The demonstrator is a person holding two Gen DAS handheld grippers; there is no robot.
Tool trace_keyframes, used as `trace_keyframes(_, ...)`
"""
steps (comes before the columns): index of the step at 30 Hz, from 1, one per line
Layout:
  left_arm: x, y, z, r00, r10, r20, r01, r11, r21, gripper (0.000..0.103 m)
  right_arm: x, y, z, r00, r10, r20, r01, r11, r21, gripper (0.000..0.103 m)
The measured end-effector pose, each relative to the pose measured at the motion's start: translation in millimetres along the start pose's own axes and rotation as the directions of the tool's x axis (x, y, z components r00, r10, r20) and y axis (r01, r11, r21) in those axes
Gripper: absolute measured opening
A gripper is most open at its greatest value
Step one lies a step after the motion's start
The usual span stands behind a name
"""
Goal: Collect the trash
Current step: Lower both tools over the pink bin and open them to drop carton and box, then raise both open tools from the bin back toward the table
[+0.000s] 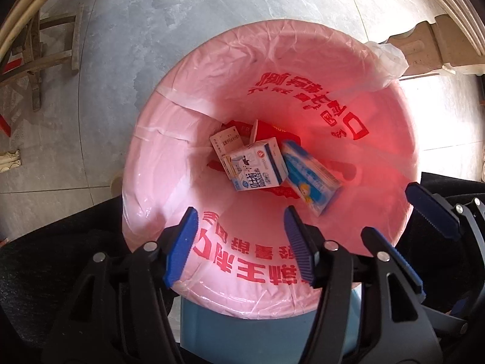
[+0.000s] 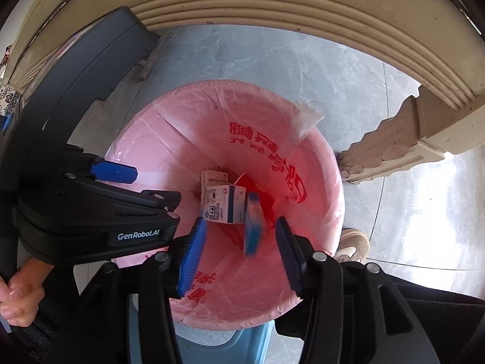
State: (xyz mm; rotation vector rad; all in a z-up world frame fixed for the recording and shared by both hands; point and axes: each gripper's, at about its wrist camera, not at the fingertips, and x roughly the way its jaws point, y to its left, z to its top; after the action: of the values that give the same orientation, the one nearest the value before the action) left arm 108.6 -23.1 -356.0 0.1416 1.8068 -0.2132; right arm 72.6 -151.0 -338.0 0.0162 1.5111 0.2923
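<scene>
Pink plastic printed with red characters lines the blue bin (image 1: 212, 324), and the liner bag (image 1: 188, 163) is folded out over its rim. Both claws point almost straight down into its mouth. The left claw (image 1: 241, 242) stands with its blue-padded jaws apart and nothing between them. In its view the right claw (image 1: 409, 227) hangs beside it over the bin's near rim, jaws also apart.

At the bottom of the bin lies the collected trash: a white and blue milk carton (image 1: 257, 166) in the middle, a blue and white box (image 1: 312, 176) just beside it, a pale small box (image 1: 225, 141) against the carton's far side, and red packaging (image 1: 272, 130) beneath them.

In the right wrist view the right claw (image 2: 239, 248) is open, and a blue box (image 2: 253, 227) shows as a motion-blurred streak in the gap between the jaws, touching neither pad. Whether it is in the air or lying below cannot be told. The milk carton (image 2: 222, 204) lies beyond it. The left claw (image 2: 145, 191) reaches in from the left of that view, with a person's hand (image 2: 18, 300) on its grip. A beige shoe (image 2: 353, 244) stands on the grey tiled floor (image 2: 272, 57) just beside the bin, near a cream carved furniture leg (image 2: 388, 148).
</scene>
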Motion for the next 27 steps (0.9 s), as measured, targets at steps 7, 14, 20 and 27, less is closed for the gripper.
trace_keyframes(7,0.1,2.3,-1.0,1.000,0.008,0.013,-0.008,1.000,0.007,0.062,-2.6,-1.9,-1.4,1.000,-0.002,0.003,0.002,1.000,0.005,0.048)
trace_keyframes(14,-3.9,-0.4,-3.8,0.999,0.024,0.029,-0.024,1.000,0.013,0.062,-9.1,-2.7,-3.3,1.000,-0.003,0.018,0.003,1.000,0.001,0.049)
trace_keyframes(20,-19.2,-4.5,-17.0,0.994,0.071,0.087,-0.075,0.996,0.043,0.064,-31.0,0.7,-9.2,0.998,-0.005,0.070,0.006,1.000,-0.009,0.059)
trace_keyframes(27,-70.7,-10.1,-46.4,0.968,0.124,0.218,-0.147,0.985,0.090,0.068,-73.0,9.5,-19.6,0.990,0.019,0.136,-0.013,0.999,-0.041,0.068)
